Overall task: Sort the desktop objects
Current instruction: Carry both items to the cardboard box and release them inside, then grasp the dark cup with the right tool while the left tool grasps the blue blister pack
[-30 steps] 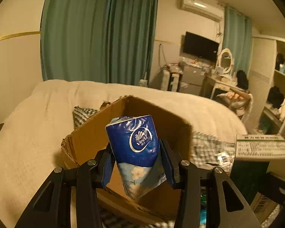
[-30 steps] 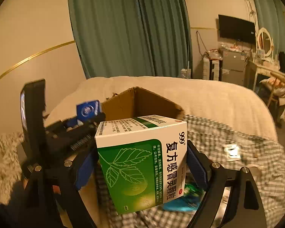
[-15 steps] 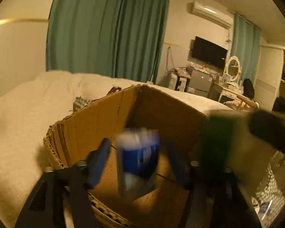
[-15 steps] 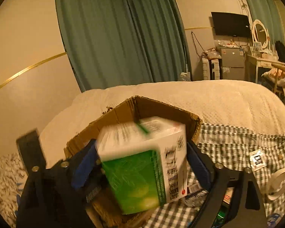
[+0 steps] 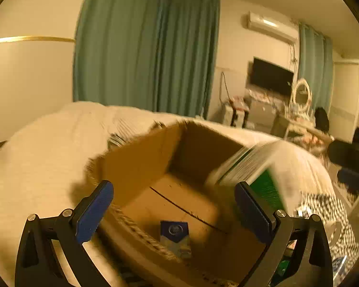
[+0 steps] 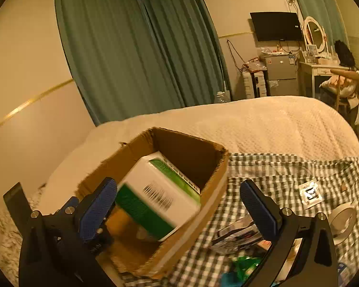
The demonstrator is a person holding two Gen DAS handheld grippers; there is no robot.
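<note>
We see our left tongs (image 5: 173, 211) spread wide with nothing between the 2 blue pads, hanging over the near rim of the cardboard box (image 5: 141, 157). On the box floor just beyond them lies the blue tissue pack (image 5: 176, 238), close to the near wall. At the right of that view the green and white medicine box (image 5: 256, 167) shows as a blur, tilted over the right side of the cardboard box.

Our right tongs (image 6: 177, 203) are also spread wide and grip nothing. In their view the medicine box (image 6: 158, 196) sits tilted inside the cardboard box (image 6: 210, 191), barcode side facing us, leaning toward the near right wall and blurred. Part of the left tool appears as dark metal at the near left.

The cardboard box rests on a bed (image 6: 263, 124) covered with a cream quilt. To its right lies a green checked cloth (image 6: 275, 167) carrying small clutter: a white packet with a dark mark (image 6: 311, 192), a round white object (image 6: 342, 222), some wrappers (image 6: 237, 235) and something green (image 6: 244, 265) near the bottom edge. Teal curtains (image 6: 136, 55) hang at the far wall, with a television (image 6: 276, 26) and a dressing table with an oval mirror (image 6: 313, 33) far right.
</note>
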